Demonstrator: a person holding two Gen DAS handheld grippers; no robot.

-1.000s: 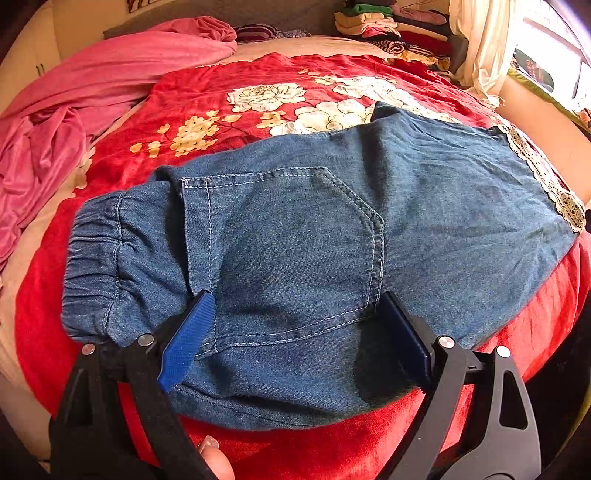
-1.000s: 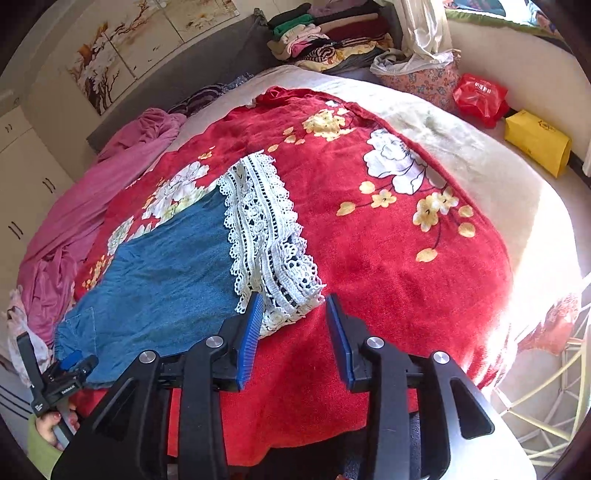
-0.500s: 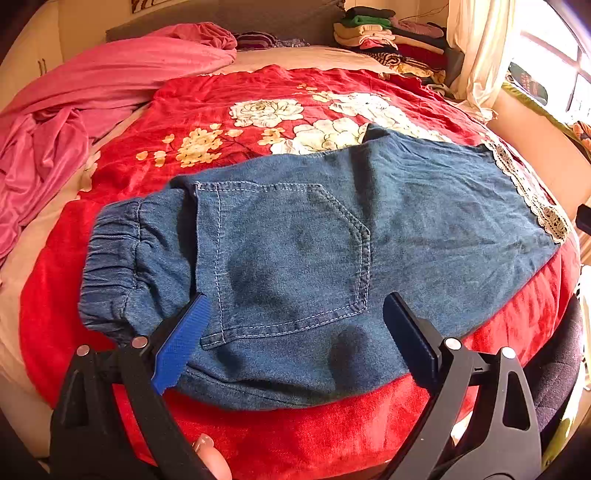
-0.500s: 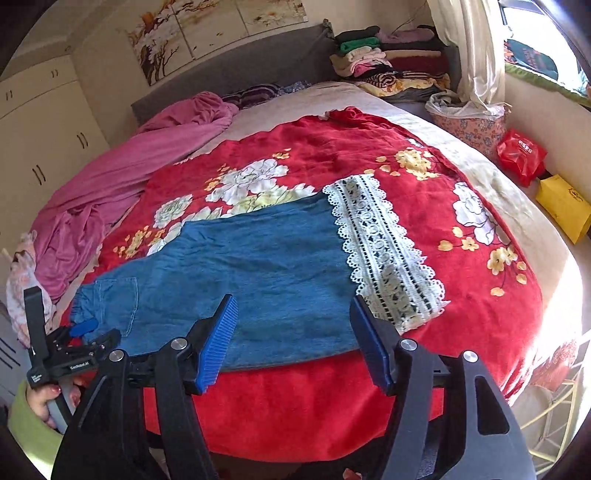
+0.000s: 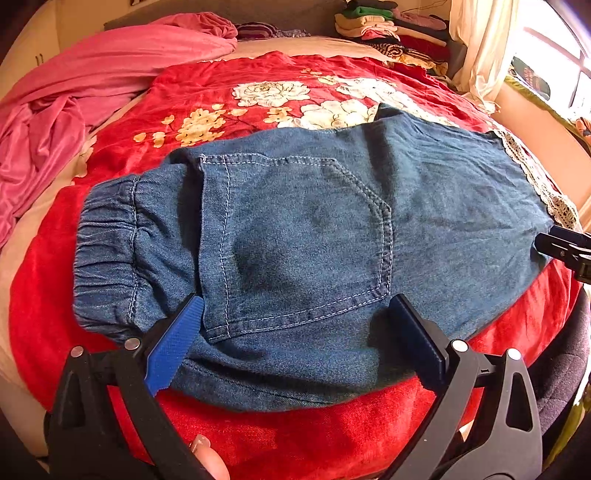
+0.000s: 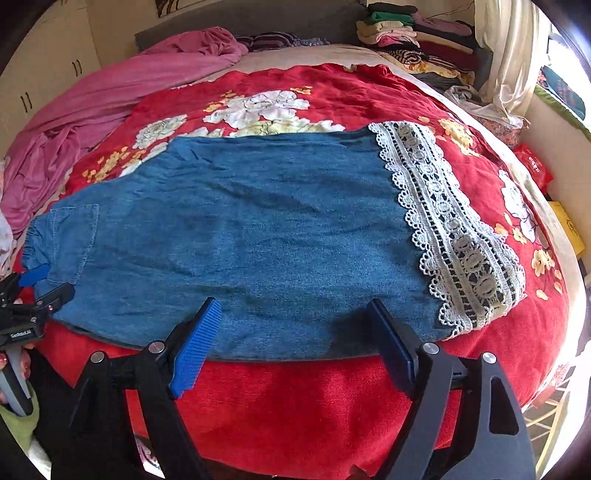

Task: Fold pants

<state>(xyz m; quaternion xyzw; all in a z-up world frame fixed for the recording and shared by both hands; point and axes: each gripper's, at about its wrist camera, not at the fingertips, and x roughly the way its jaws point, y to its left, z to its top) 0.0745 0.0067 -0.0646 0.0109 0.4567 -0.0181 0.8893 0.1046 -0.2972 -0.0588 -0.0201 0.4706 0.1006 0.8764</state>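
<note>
Blue denim pants (image 5: 295, 240) lie flat across a red floral blanket (image 5: 229, 85), doubled leg on leg. The elastic waistband (image 5: 103, 251) is at the left, a back pocket faces up, and the white lace hem (image 6: 454, 229) is at the right. My left gripper (image 5: 291, 310) hovers over the near edge by the pocket. Its jaws are wide and still opening, with denim between them but not pressed. My right gripper (image 6: 293, 310) sits over the near edge of the leg. Its jaws are also opening and grip nothing. Each gripper shows in the other's view: left gripper (image 6: 33, 295), right gripper (image 5: 565, 251).
A pink blanket (image 6: 110, 96) is bunched along the bed's left side. Folded clothes (image 6: 413, 33) are stacked at the far right by a curtain (image 6: 509, 55). A red bag (image 6: 535, 166) and a yellow box (image 6: 569, 229) lie beyond the right edge. The bed's near edge drops off under both grippers.
My right gripper has swung left from the lace hem to the middle of the leg, and its jaws have spread much wider. The left gripper stayed put and opened slightly.
</note>
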